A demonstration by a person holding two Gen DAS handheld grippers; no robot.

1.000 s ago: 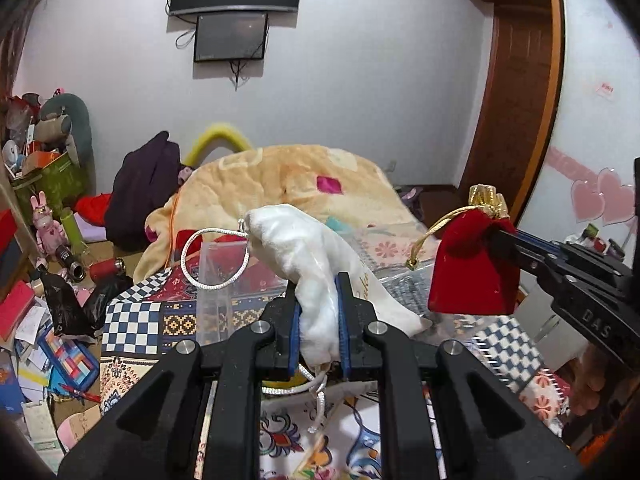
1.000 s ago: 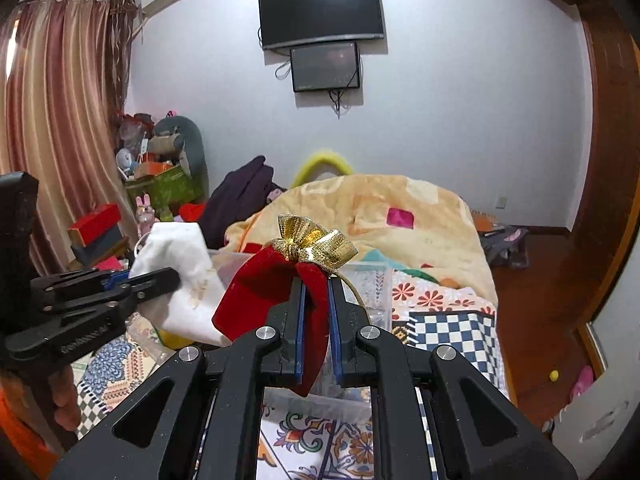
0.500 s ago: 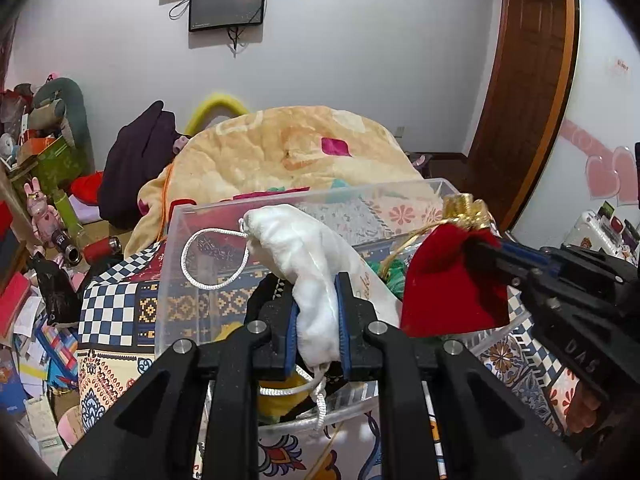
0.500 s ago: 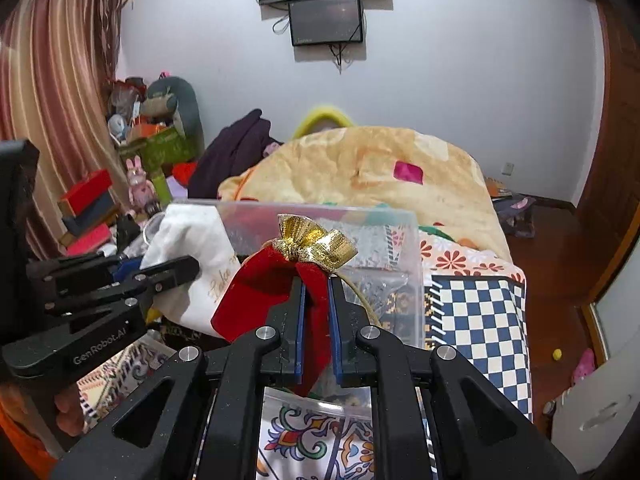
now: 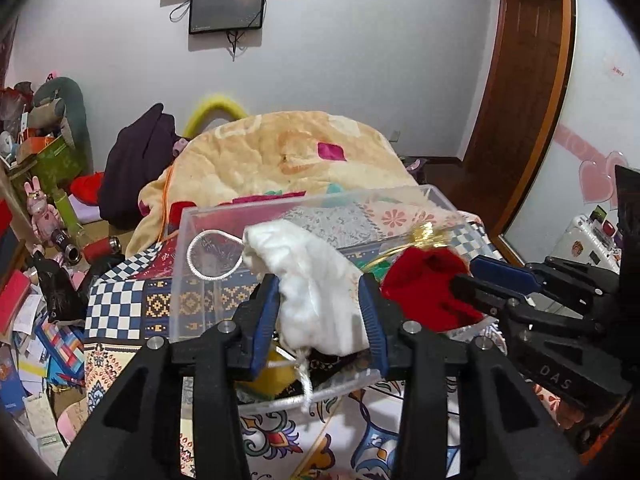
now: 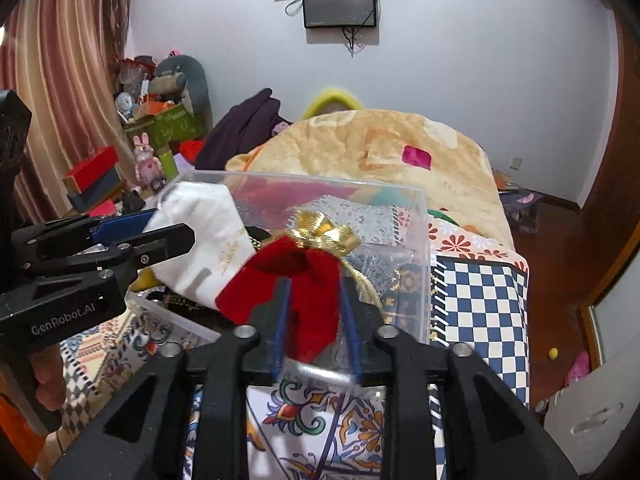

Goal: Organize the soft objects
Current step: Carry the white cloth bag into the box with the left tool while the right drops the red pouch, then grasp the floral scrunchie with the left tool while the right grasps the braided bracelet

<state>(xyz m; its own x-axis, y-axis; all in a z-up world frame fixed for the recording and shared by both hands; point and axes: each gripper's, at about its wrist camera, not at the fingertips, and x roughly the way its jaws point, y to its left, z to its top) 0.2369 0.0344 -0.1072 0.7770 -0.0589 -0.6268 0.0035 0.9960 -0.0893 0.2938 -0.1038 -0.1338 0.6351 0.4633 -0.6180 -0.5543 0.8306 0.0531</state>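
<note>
A clear plastic box stands on the patterned bedcover. My left gripper is open over the box; a white drawstring pouch lies loose between its spread jaws. My right gripper is open too; a red velvet pouch with a gold top sits between its parted jaws over the box's near right part. The two pouches are side by side, about touching. Something yellow lies in the box below.
A beige blanket is heaped behind the box. Clutter of toys, boxes and papers fills the floor at left. A wooden door and a white cabinet are at right.
Both grippers lowered toward the box and opened their jaws. The white and red pouches, clamped before, now sit loose between the fingers.
</note>
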